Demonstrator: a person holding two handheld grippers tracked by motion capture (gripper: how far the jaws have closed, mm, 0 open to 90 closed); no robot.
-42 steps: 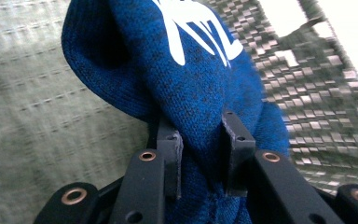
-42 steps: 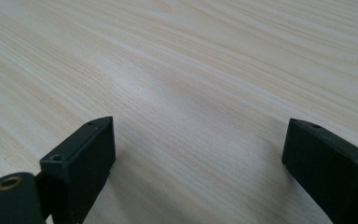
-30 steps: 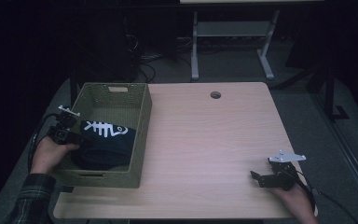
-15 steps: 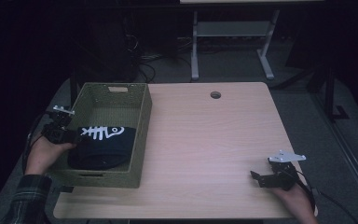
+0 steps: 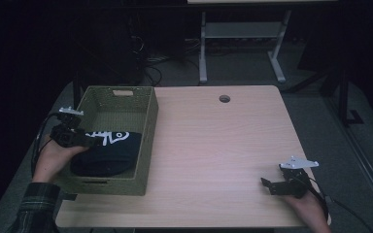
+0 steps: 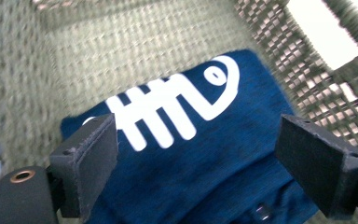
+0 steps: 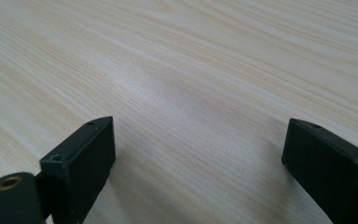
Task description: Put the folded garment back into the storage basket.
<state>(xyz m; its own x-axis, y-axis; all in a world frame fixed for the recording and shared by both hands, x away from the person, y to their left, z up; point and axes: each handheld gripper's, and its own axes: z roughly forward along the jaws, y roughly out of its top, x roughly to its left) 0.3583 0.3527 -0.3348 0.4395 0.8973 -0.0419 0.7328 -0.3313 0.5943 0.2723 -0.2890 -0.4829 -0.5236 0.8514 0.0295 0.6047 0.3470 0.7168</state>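
Note:
A folded dark blue garment (image 5: 109,153) with a white fish-skeleton print (image 6: 177,100) lies inside a green woven basket (image 5: 145,141) at the table's left. My left gripper (image 5: 85,141) hovers over the basket's left rim, just above the garment's left end. In the left gripper view its jaws stand wide apart with the garment (image 6: 200,158) below them and nothing held; the left gripper (image 6: 214,158) is open. My right gripper (image 5: 269,186) rests low on the bare tabletop (image 7: 205,70) near the front right corner, open and empty (image 7: 198,158).
The wooden table (image 5: 223,145) has a round cable hole (image 5: 224,98) near its far edge. Basket walls (image 6: 307,60) rise close around the left gripper. A white desk frame (image 5: 243,43) stands on the floor beyond the table.
My left gripper has drawn back to the left, from over the garment toward the basket's left rim. The garment stays lying in the basket. The right gripper has not moved.

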